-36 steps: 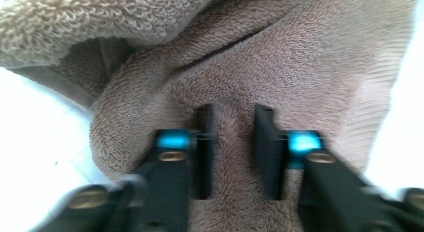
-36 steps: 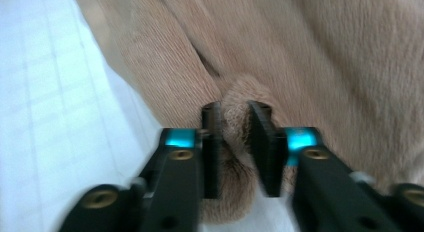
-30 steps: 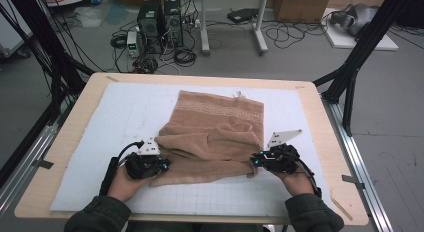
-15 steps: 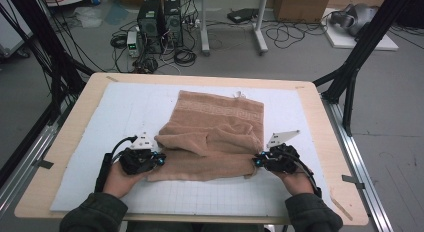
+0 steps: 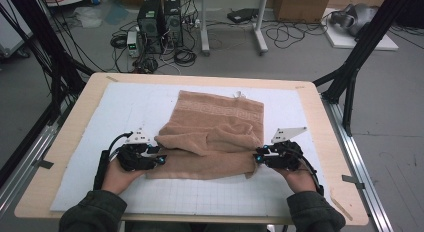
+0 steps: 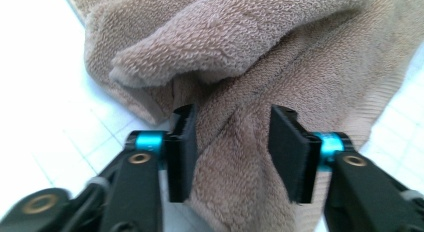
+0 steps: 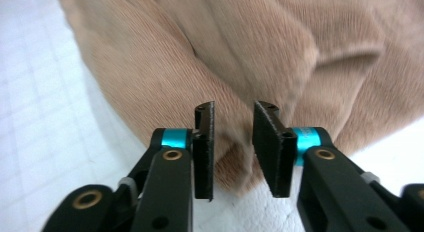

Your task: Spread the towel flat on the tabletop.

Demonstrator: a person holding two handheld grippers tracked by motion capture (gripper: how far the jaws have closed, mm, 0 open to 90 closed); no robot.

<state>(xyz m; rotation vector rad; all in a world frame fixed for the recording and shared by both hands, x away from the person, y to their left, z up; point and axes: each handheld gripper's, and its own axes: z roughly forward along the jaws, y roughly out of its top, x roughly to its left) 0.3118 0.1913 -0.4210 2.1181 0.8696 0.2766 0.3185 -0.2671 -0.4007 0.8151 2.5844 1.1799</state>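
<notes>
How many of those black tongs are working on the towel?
2: the left tongs at the brown towel's near left corner, the right tongs at its near right corner.

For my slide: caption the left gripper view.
Left gripper, jaws just opened, straddling a fold of the tan terry towel on a white gridded mat.

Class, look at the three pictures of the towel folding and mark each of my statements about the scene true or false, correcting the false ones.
1. The brown terry-cloth towel lies on a white gridded mat. True.
2. The towel is spread out flat in one layer. False: its near part is folded back over itself and bunched.
3. The left tongs stand open with towel between the jaws. True; they have just been opening.
4. The right tongs are clamped shut on a blue cup. False: their jaws are parted, at the towel's edge.
5. Both tongs are at the towel's near corners. True.
</notes>
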